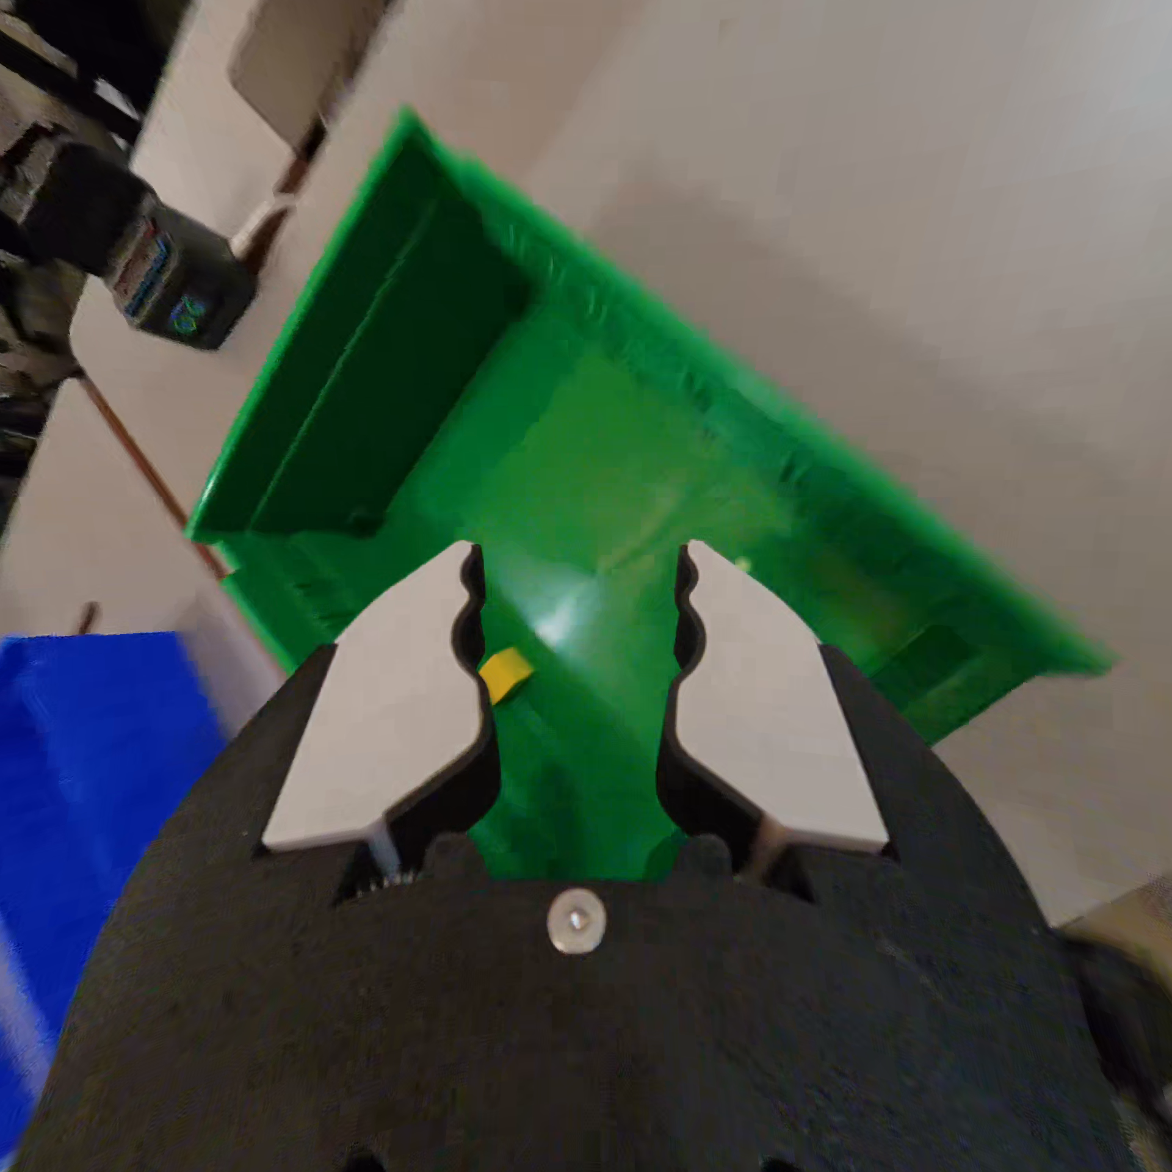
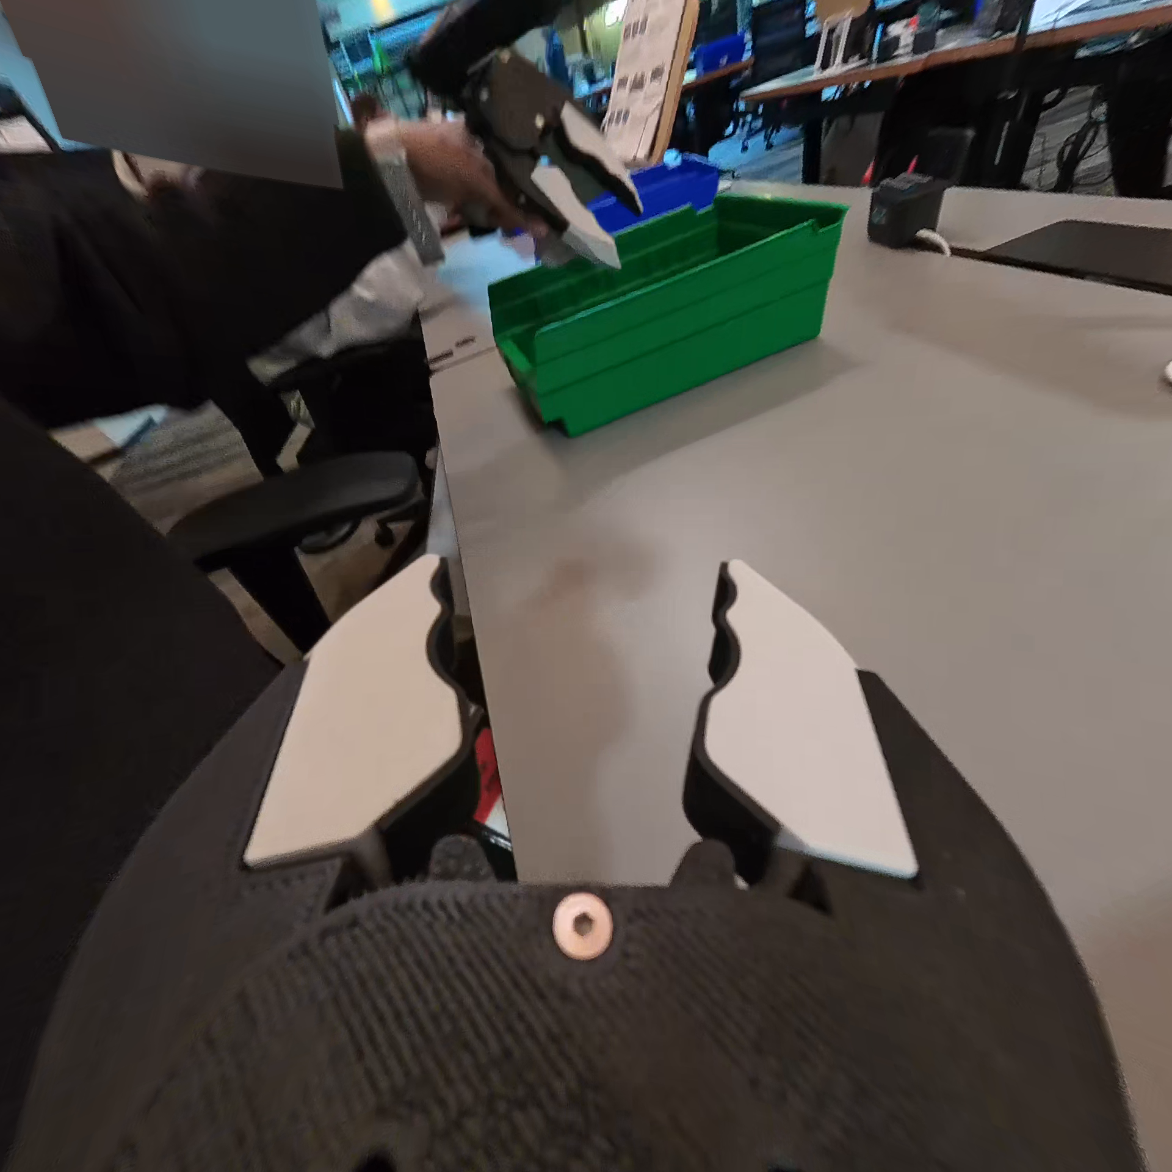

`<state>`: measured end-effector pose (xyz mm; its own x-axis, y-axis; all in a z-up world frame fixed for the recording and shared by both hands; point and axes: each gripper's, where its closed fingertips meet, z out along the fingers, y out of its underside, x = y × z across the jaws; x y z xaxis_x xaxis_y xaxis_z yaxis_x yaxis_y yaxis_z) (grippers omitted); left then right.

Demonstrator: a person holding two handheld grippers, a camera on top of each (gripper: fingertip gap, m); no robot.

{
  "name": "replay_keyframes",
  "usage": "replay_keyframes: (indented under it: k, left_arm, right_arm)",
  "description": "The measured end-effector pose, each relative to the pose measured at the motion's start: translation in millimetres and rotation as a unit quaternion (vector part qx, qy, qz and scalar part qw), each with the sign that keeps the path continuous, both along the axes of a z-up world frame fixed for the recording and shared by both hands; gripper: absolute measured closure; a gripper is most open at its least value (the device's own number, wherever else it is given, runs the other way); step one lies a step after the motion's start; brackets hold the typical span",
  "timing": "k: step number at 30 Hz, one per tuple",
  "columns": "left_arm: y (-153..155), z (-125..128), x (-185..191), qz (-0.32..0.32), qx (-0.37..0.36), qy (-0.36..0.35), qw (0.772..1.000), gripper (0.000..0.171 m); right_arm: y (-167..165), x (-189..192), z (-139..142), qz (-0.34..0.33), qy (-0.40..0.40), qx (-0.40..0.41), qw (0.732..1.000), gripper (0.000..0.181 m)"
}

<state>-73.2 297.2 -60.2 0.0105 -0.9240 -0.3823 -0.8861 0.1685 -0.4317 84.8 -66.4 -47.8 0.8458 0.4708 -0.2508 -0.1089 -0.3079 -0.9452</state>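
Right tongs (image 2: 580,571) gape empty over the grey counter (image 2: 888,539); left tongs (image 1: 580,552), open too, hover above the green bin (image 1: 634,444), a yellow scrap (image 1: 504,673) inside.

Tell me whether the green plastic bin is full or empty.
Nearly empty: the green plastic bin shows bare floor except one small yellow piece, seen between the open left gripper fingers.
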Motion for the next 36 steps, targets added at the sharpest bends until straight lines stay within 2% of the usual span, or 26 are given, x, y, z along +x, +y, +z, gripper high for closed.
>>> replay_keyframes:
  k: [2,6,9,12,21,24,25,27,32,36]
  left_arm:
    - [23,-15,-22,-0.027,0.04,0.096,0.994,0.112]
    - [51,-49,-52,-0.077,0.066,0.247,0.964,0.117]
    - [60,-76,-66,-0.095,0.064,0.326,0.938,0.122]
    - [73,-91,-77,-0.099,0.079,0.385,0.914,0.121]
    - [85,-101,-79,-0.1,0.084,0.4,0.907,0.125]
    - [89,-102,-77,-0.105,0.101,0.404,0.903,0.134]
    - [92,-101,-76,-0.107,0.116,0.405,0.9,0.144]
    - [93,-101,-76,-0.114,0.124,0.408,0.897,0.146]
    - [91,-100,-75,-0.119,0.128,0.403,0.898,0.147]
    - [88,-90,-67,-0.119,0.141,0.369,0.911,0.146]
  right_arm:
    - [1,-4,-4,0.005,-0.021,-0.005,1.0,0.101]
    - [1,-7,0,0.011,-0.014,0.002,1.0,0.103]
    - [0,-4,0,0.006,-0.009,0.002,1.0,0.104]
    - [-2,-2,1,0.005,-0.002,0.004,1.0,0.104]
    - [-2,0,-2,0.013,0.011,-0.002,1.0,0.107]
    - [-2,0,-3,0.015,0.016,-0.004,1.0,0.108]
    - [-2,0,-3,0.015,0.015,-0.004,1.0,0.108]
    - [-2,0,-2,0.015,0.013,-0.002,1.0,0.109]
    - [-3,0,1,0.014,0.014,0.003,1.0,0.11]
    - [-3,-1,3,0.015,0.013,0.005,1.0,0.111]
